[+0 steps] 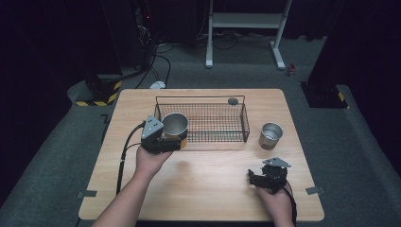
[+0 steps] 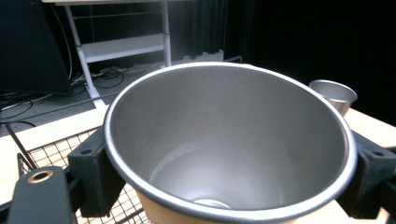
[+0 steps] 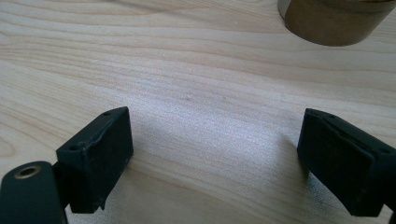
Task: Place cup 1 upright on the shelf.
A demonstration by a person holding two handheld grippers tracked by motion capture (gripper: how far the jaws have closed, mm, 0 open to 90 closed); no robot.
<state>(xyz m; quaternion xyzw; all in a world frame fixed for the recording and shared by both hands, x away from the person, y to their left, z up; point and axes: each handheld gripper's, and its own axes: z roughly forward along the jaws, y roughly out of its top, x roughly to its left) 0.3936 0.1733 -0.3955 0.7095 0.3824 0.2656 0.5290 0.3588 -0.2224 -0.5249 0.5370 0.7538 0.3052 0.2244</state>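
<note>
Holding a steel cup (image 1: 175, 125) between its jaws, the left gripper (image 1: 161, 137) sits at the near left corner of the wire basket (image 1: 236, 135). In the left gripper view the cup (image 2: 229, 149) stands upright between the two black jaws, mouth up and empty, one jaw pressing each side of its wall. The basket's mesh floor (image 2: 60, 151) lies just ahead of and below the jaws, to their left in that view, so the move that seems to be in hand, setting the cup inside the basket, turns on carrying it forward over the near rim; the cup's long axis is vertical and should stay so.

A second steel cup (image 1: 270, 135) stands on the worktop (image 1: 203, 179) outside the basket's right end. The right gripper (image 1: 265, 178) rests low on the worktop, its jaws spread wide with nothing between them. In the right gripper view that cup's base (image 3: 334, 21) lies ahead of the jaws and off to their right, well apart. The right hand is clearly the nearer one to that cup.
</note>
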